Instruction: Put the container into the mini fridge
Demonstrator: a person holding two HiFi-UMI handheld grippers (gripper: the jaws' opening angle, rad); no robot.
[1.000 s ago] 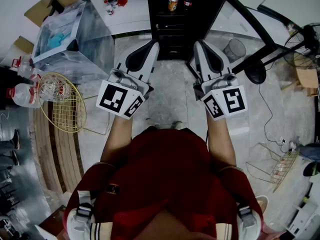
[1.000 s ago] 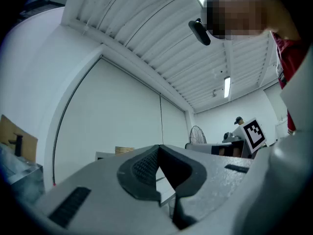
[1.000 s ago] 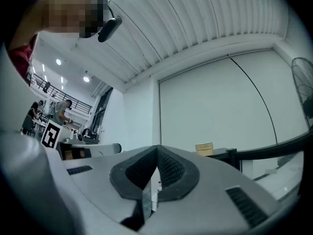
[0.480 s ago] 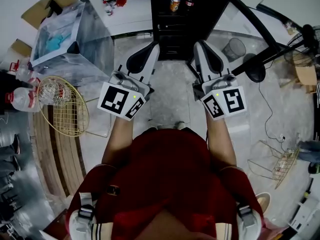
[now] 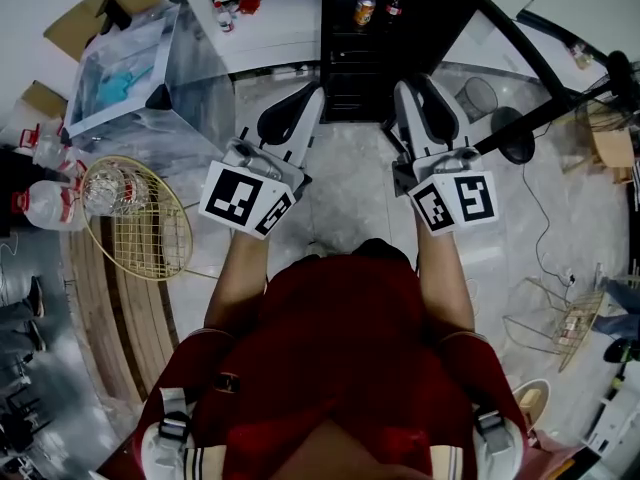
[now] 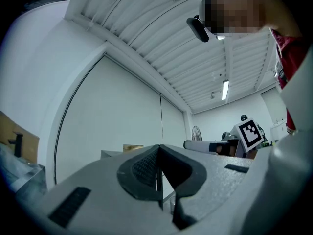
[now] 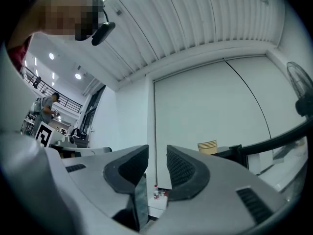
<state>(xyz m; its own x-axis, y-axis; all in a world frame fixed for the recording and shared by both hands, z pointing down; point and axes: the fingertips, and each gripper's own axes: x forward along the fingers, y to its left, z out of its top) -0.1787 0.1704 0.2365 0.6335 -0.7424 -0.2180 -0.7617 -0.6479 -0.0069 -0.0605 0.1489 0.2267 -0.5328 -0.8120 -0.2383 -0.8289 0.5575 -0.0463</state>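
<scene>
black mini fridge (image 5: 345,78), top centre, close ahead, may get bumped: left hand-held gripper (image 5: 312,90) together, right hand-held gripper (image 5: 403,86) just opening, empty.

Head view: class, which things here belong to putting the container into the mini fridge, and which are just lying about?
Belongs to the job:
- black mini fridge
- clear plastic container, probably the one meant

Just lying about:
- gold wire basket
- water bottles
- waste bin
- wire rack on the floor
</scene>
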